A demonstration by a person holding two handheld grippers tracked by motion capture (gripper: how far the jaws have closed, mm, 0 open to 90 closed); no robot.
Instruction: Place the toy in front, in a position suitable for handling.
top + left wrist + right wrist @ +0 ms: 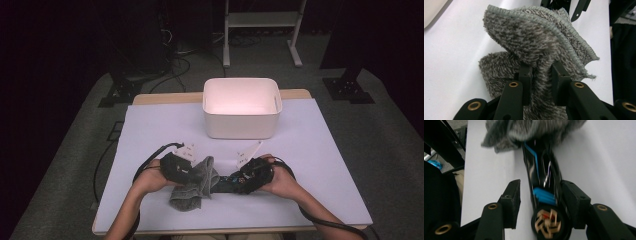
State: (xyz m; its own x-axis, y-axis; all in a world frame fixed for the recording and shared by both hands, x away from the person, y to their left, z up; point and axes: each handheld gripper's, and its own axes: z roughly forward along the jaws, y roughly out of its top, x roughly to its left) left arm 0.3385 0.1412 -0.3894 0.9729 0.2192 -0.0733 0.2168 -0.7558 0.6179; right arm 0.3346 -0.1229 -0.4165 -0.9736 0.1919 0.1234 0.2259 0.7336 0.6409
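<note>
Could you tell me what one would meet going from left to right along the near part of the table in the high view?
Left claw → grey towel, pinched by that claw → black bottle-like object with blue markings, one end under the towel → right claw around that object, jaws not pressing it.

Grey-and-white flecked towel point(536, 35) is showing a pale grey stitched hem. Black tube point(543, 180) is carrying blue stripes and a gold-and-red end emblem. White bin point(241, 109) is sitting on a pale lavender table point(320, 150).
</note>
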